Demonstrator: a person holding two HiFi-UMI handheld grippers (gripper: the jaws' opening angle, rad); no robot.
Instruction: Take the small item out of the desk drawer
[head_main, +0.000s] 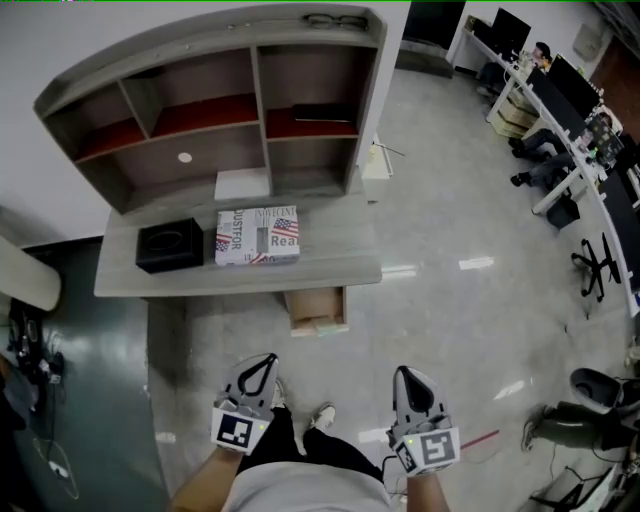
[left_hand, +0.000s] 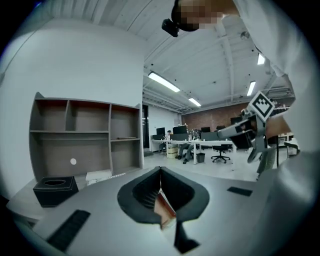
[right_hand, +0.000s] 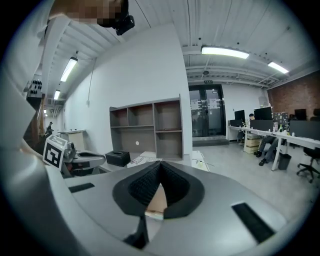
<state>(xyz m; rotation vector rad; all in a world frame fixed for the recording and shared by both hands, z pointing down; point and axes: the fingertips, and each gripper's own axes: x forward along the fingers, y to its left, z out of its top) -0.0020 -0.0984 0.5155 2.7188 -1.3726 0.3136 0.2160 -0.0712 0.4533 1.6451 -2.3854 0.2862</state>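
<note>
My left gripper and right gripper are both pinched shut on nothing, well back from the grey desk with shelves. The tan wooden drawer looks pulled out beneath it (small item not discernible inside), so reaching in blind with closed jaws could shove the item deeper.

I count: 1 desk, 1 shelf unit, 1 black box, 1 printed box, 1 open drawer mid-frame.
</note>
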